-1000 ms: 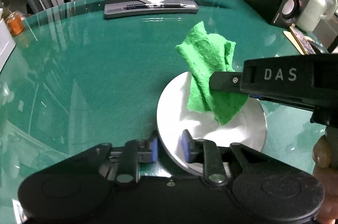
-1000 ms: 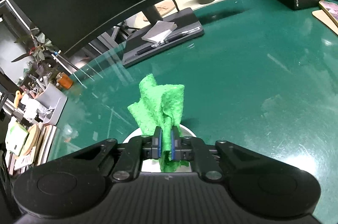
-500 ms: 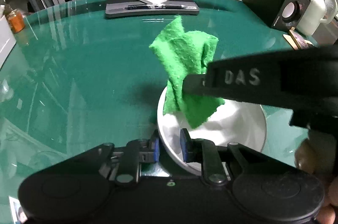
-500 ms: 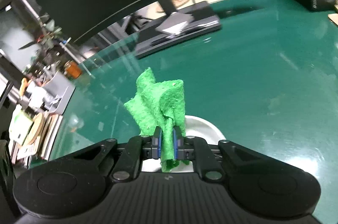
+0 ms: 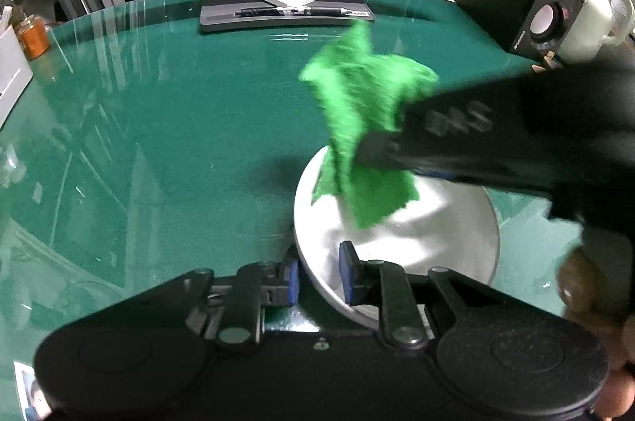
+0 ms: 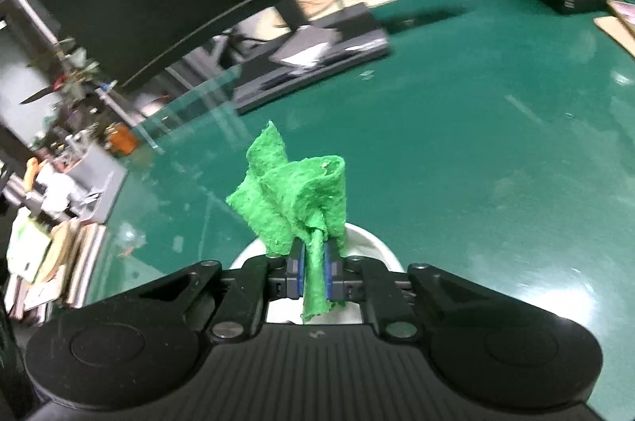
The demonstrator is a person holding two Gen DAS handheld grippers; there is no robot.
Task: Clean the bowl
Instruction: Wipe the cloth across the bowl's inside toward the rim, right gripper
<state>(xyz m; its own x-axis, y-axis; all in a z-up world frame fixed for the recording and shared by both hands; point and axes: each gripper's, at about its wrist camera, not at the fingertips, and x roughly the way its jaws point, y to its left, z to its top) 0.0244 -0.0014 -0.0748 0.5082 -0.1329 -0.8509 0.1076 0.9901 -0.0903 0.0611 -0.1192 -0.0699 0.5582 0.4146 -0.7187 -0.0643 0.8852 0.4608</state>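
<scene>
LEFT: left gripper (image 5: 318, 281) jaws, wider a second ago, now slightly reopening astride round white bowl (image 5: 456, 242) rim | RIGHT: right gripper (image 6: 313, 278) jaws clamp crumpled green cloth (image 6: 295, 198), shifted left inside bowl | STATUS: wiping under way on green glass tabletop (image 5: 178, 143)

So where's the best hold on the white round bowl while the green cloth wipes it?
On the near rim of the white round bowl, coming from the near side with one pad inside and one outside the wall. The rim is thin and stands up, so it fits between the pads. The left gripper straddles it that way, leaving the inside free for the green cloth in the right gripper.
</scene>
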